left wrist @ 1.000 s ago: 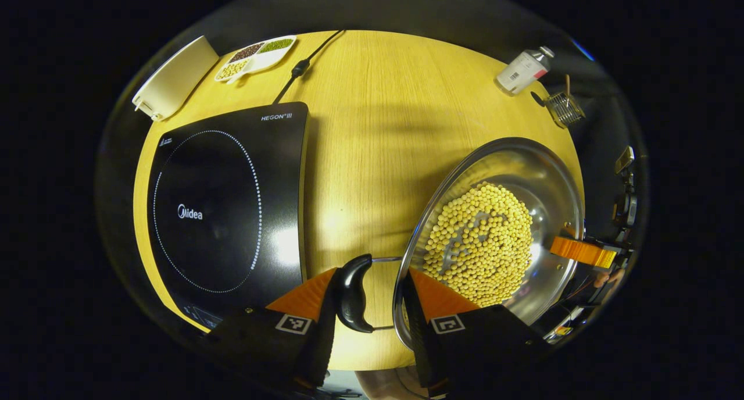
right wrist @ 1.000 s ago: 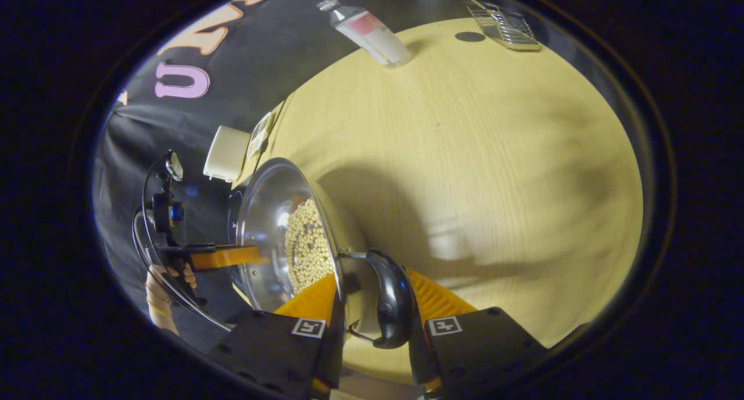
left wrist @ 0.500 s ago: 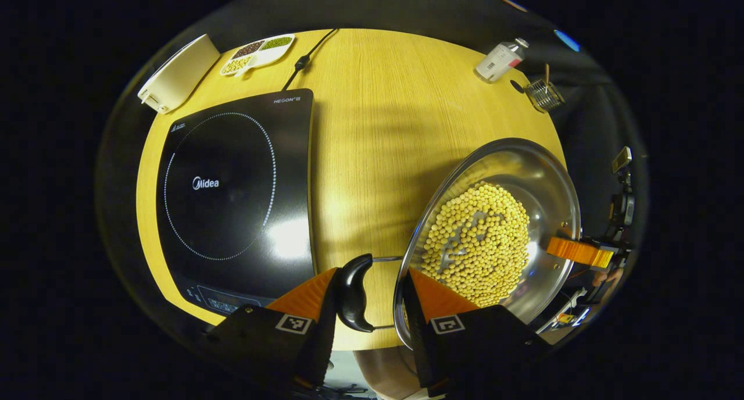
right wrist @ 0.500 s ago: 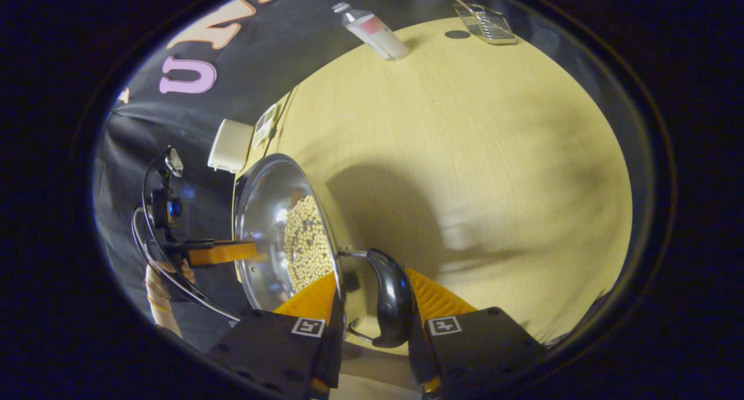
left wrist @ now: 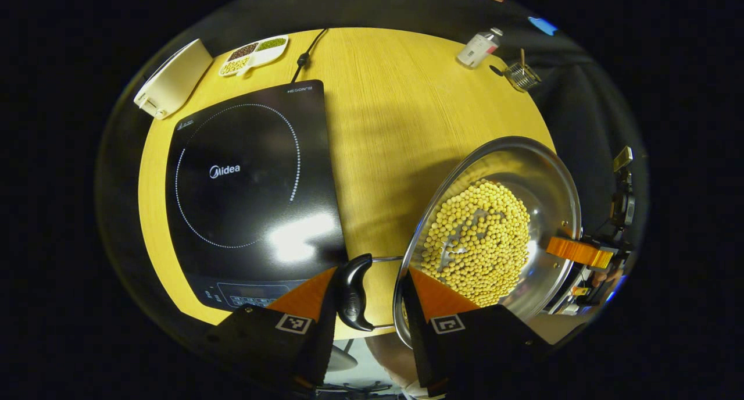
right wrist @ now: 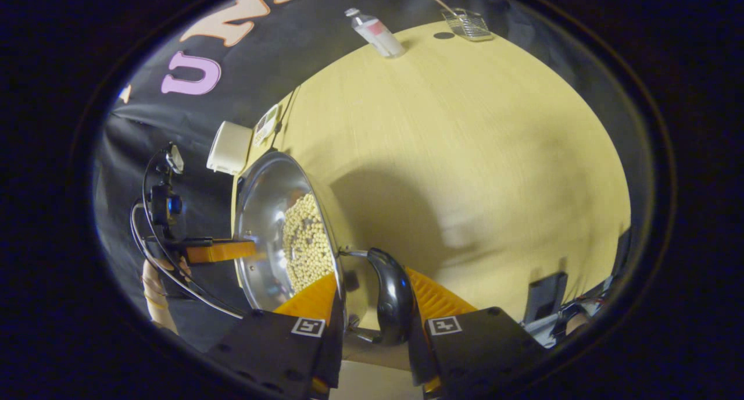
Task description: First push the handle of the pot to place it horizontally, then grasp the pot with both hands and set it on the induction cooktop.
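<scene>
Both grippers clamp the pot (left wrist: 494, 225): left gripper (left wrist: 366, 289) squeezing one black handle (left wrist: 353, 292), right gripper (right wrist: 372, 298) the opposite one, pot held over the worktop (left wrist: 383, 121) beside the induction cooktop (left wrist: 250, 185).

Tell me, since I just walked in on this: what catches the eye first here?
The shiny steel pot, heaped with pale yellow beans, is carried above the wooden table, each gripper clamped on one of its black side handles. To its left in the left gripper view lies the glossy black induction cooktop.
</scene>
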{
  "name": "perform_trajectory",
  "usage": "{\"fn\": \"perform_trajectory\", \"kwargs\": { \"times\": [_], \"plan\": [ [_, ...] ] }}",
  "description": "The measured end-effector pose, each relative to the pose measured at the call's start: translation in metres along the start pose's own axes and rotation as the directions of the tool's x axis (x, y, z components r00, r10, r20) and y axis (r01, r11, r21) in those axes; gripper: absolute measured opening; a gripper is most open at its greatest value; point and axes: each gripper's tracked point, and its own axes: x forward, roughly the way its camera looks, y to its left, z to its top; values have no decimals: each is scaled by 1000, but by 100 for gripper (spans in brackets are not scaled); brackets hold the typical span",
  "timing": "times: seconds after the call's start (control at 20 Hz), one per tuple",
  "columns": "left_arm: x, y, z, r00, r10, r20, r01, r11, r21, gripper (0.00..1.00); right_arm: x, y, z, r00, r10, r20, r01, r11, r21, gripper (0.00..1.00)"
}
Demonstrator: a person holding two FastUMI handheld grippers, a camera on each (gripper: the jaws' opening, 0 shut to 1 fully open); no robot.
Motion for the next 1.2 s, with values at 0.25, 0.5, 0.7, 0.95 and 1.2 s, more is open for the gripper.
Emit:
{"fn": "perform_trajectory", "kwargs": {
  "times": [0.25,0.5,0.7,0.95,1.2],
  "plan": [
    [-5,15,20,999,-31,13,30,996,84,60,5,39,-29,998,-35,55,31,997,70,44],
    [-9,15,33,999,-43,7,41,989,141,60,18,76,-50,994,-61,86,51,992,115,43],
    [-7,16,41,999,-47,18,43,984,175,61,29,104,-56,992,-64,105,50,990,132,43],
    [-8,14,37,999,-44,25,39,986,163,58,48,134,-55,992,-65,106,53,993,108,49],
    [-12,15,29,997,-16,73,7,993,120,60,73,168,-45,994,-33,105,26,997,70,50]
  ]
}}
